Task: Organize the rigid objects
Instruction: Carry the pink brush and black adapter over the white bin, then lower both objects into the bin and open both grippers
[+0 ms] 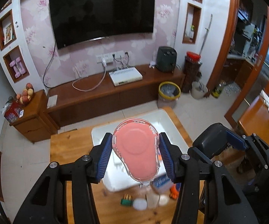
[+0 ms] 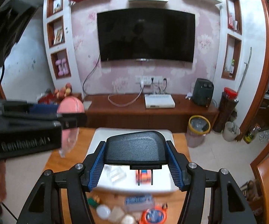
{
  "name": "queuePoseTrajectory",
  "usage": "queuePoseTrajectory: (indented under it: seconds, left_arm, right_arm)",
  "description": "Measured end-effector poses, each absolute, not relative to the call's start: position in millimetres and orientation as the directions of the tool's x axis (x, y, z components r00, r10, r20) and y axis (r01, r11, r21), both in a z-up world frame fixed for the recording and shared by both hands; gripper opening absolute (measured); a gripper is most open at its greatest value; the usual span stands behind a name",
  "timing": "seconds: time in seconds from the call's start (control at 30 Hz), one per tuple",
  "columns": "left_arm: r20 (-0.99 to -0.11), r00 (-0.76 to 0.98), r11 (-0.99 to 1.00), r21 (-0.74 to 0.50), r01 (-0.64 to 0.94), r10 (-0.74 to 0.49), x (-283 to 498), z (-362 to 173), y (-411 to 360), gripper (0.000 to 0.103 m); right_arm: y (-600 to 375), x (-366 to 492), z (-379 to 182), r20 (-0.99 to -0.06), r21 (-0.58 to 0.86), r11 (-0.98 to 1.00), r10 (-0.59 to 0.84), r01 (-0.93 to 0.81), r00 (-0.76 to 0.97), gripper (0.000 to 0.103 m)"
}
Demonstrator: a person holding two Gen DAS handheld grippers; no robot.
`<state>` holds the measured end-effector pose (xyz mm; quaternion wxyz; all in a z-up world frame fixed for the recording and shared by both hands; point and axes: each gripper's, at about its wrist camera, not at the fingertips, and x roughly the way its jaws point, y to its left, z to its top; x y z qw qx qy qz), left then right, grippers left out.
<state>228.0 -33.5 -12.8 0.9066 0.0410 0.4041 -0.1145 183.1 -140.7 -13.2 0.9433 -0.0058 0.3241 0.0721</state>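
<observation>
The left gripper (image 1: 135, 154) is clamped on a pink, pear-shaped plastic piece in a clear plastic shell (image 1: 135, 149), its blue ribbed pads (image 1: 104, 156) pressing both sides, and holds it above the wooden table (image 1: 69, 145). The right gripper (image 2: 135, 165) grips a black rounded plastic block with a small plug-like tab (image 2: 135, 147), squeezed between its blue pads (image 2: 97, 166), also above the table. Below them a white rectangular tray (image 2: 130, 185) lies toward the table's far edge, holding small clear pieces (image 2: 115, 174) and an orange item (image 2: 143, 176). Along the near edge lie a blurred green object (image 2: 92, 201), a white round lid (image 2: 103, 211), a clear blue-labelled box (image 2: 139, 201) and an orange round item (image 2: 154, 215).
</observation>
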Motion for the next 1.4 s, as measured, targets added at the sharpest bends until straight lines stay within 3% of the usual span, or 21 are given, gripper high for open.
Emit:
queuePoseTrajectory:
  seconds: [0.27,0.77,1.0,1.3,1.37,1.4]
  left_arm:
    - [-0.784,0.609,0.987,-0.026,0.157,-0.117,280,-52,-42,0.054]
    - [-0.94,0.342,0.979,0.06,0.193,-0.01,352,-203,-67,0.054]
    - [-0.96,0.277,0.937,0.143,0.319,0.052,364,-246,-84,0.054]
    - [-0.967,0.242,0.923,0.158,0.351,0.073,370,-276,-86,0.054]
    - [-0.968,0.241,0.92,0.159,0.359,0.073,369,-278,-87,0.055]
    - [-0.968,0.241,0.919,0.161,0.361,0.075,369,-279,-87,0.062]
  right_arm:
    - [-151,242,-34,-0.65,0.078,0.993,0.121,-0.092,0.75,0.062]
    - [-144,296,-205,-0.887,0.07,0.994,0.098,-0.079,0.451,0.062]
    - [-141,311,-240,-0.92,0.051,0.996,0.076,-0.076,0.383,0.062]
    - [-140,316,-256,-0.923,0.022,0.995,0.058,-0.098,0.381,0.063]
    - [-136,315,-260,-0.925,-0.009,0.993,0.037,-0.119,0.379,0.063]
    - [-134,314,-261,-0.925,-0.021,0.992,0.028,-0.125,0.378,0.063]
